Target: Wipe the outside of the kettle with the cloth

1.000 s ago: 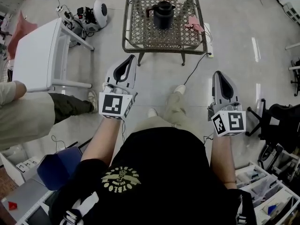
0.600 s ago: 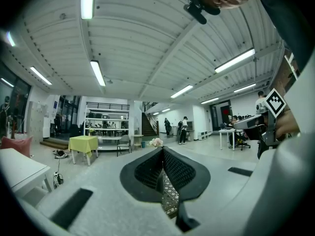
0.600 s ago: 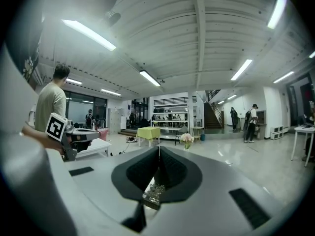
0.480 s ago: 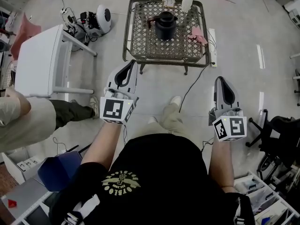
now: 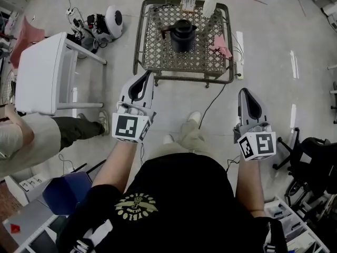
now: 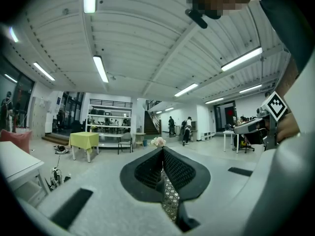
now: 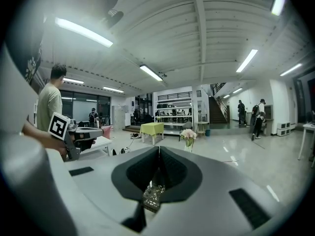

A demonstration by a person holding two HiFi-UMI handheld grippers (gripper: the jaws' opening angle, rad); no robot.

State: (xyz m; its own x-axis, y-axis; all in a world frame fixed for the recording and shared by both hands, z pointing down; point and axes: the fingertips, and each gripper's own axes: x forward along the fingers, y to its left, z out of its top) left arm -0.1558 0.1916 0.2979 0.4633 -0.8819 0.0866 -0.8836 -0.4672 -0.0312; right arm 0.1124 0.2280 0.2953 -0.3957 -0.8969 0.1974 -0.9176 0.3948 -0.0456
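White plastic table (image 5: 37,73) fills the upper left of the head view, and a seated person's leg (image 5: 73,126) reaches in from the left edge just below it. A round white device (image 5: 113,20) sits among cables on the floor near the top, to the right of that table.

The left gripper (image 5: 148,74) is held out over bare floor left of centre, its marker cube (image 5: 130,128) nearest the wearer. In the left gripper view its two black pads meet along one line, so the jaws are closed with nothing between them.

At top centre stands a metal lattice table (image 5: 158,57). The black kettle (image 5: 182,34) stands upright near the middle of its top, handle to the left. A vase of flowers (image 5: 209,4) stands at the far right corner, and the pink cloth (image 5: 220,45) lies crumpled near the right edge, beside the kettle but not touching it. Both grippers are well apart from the table and point toward it. A dark cable (image 5: 213,96) trails across the floor from the table's lower right leg.

The right gripper (image 5: 243,91) hovers over the floor right of centre. Its own view shows the pads pressed together, empty. A black chair (image 5: 310,157) stands at the right edge.
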